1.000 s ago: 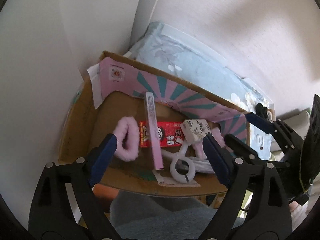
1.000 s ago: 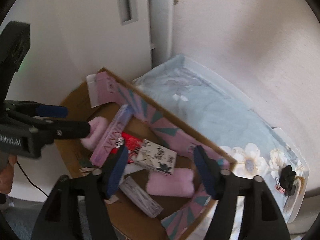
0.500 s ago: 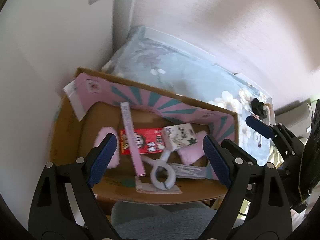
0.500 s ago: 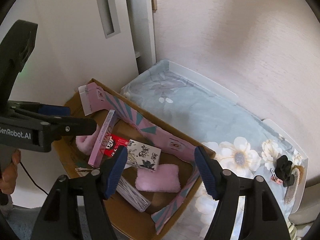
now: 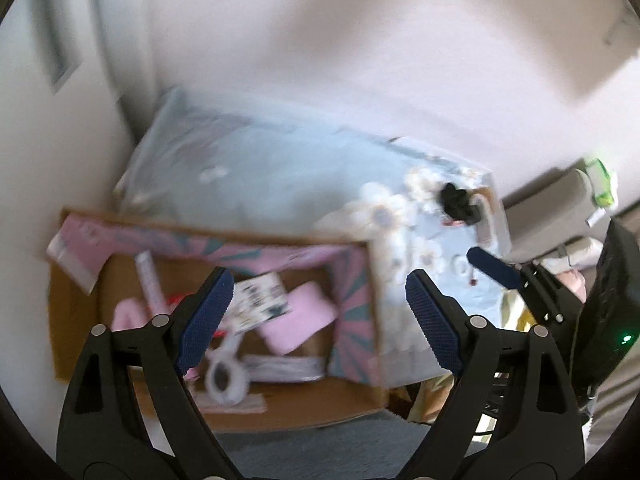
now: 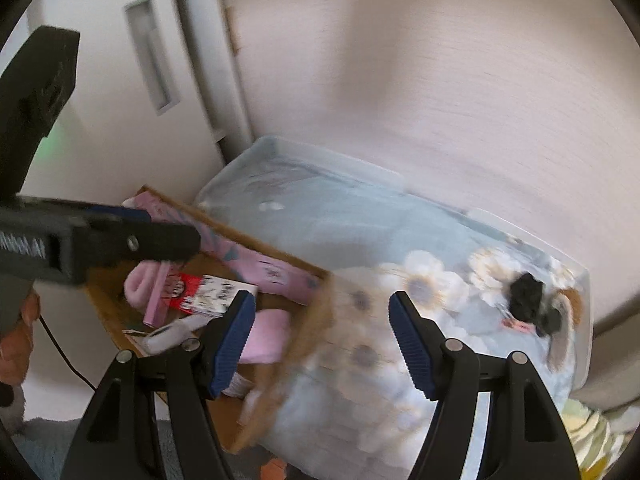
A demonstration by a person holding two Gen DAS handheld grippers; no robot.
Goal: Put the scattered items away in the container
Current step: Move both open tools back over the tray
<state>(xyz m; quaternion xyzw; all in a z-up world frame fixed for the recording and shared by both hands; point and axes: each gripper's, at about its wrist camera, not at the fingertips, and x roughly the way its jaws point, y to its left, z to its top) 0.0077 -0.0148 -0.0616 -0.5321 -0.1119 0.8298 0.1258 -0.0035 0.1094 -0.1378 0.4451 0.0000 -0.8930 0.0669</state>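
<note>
Two items at most look left to gather: a black clump point(image 6: 527, 295) with a small pink clip point(image 6: 516, 323) just beside it, near the far right corner of the floral-covered bed point(image 6: 360, 216), well apart from the cardboard box point(image 5: 280, 408) at the bed's left edge, which already holds a pink pad point(image 5: 296, 320), a printed carton point(image 5: 260, 300) and other pieces. Both the left gripper point(image 5: 316, 316) and the right gripper point(image 6: 322, 340) are spread with nothing between the fingers. The right one probably suits the reach: come down over the clump, pinch it whole so the soft cover is not caught, then carry it above the box wall before letting go.
</note>
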